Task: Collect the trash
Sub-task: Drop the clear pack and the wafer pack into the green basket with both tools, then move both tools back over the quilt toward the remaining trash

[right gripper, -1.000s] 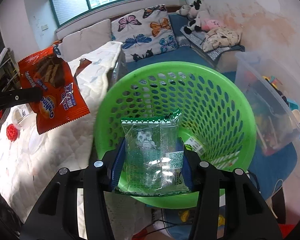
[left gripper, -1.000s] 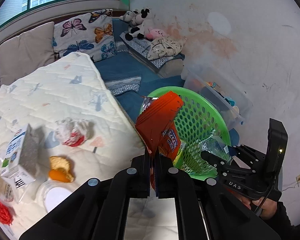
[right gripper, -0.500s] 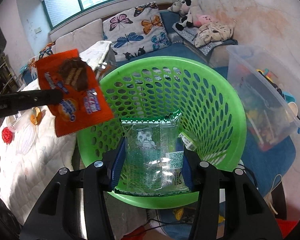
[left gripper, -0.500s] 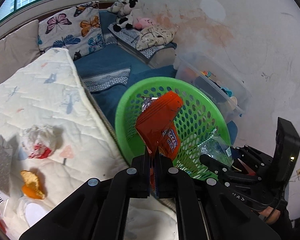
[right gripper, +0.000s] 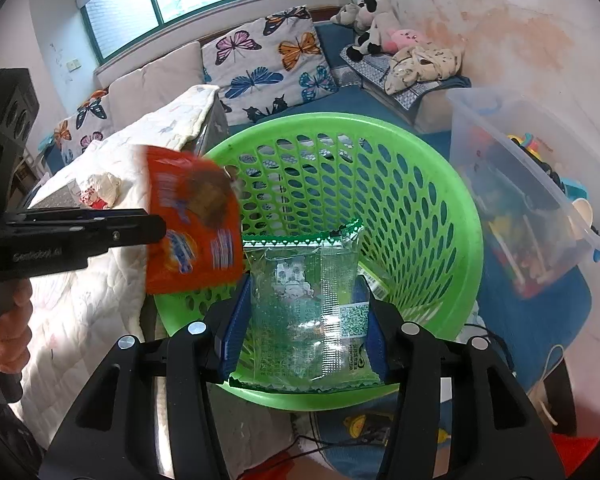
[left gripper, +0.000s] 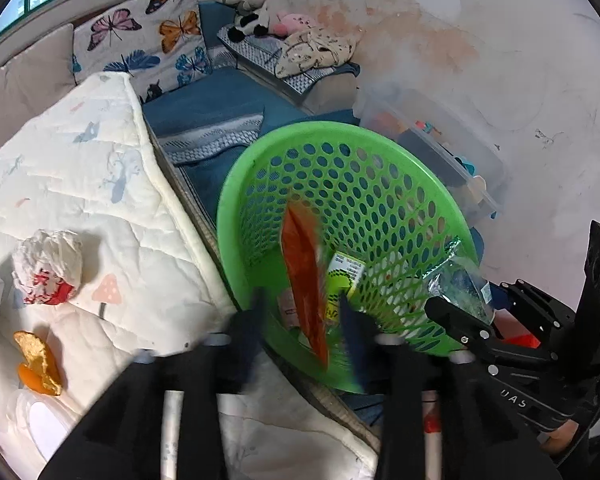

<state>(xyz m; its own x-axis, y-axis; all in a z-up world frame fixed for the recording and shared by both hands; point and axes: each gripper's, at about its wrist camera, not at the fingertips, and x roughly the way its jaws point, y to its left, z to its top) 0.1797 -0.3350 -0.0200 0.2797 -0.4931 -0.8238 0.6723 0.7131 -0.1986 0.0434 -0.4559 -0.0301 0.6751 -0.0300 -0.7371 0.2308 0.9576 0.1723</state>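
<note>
A green perforated basket stands beside the white quilted bed. My left gripper is open, its fingers blurred and spread. The orange snack wrapper is loose between them, over the basket's near rim. My right gripper is shut on a clear green-edged plastic bag and holds it over the basket's near side; the bag also shows in the left wrist view. A yellow-green packet lies in the basket.
On the quilt lie a crumpled white-and-red paper ball, an orange peel and a white lid. A clear storage bin of toys stands right of the basket. Butterfly cushions and plush toys are behind.
My left gripper moved right over the basket and opened, letting go of the orange wrapper, which now drops. My right gripper still holds the clear bag.
</note>
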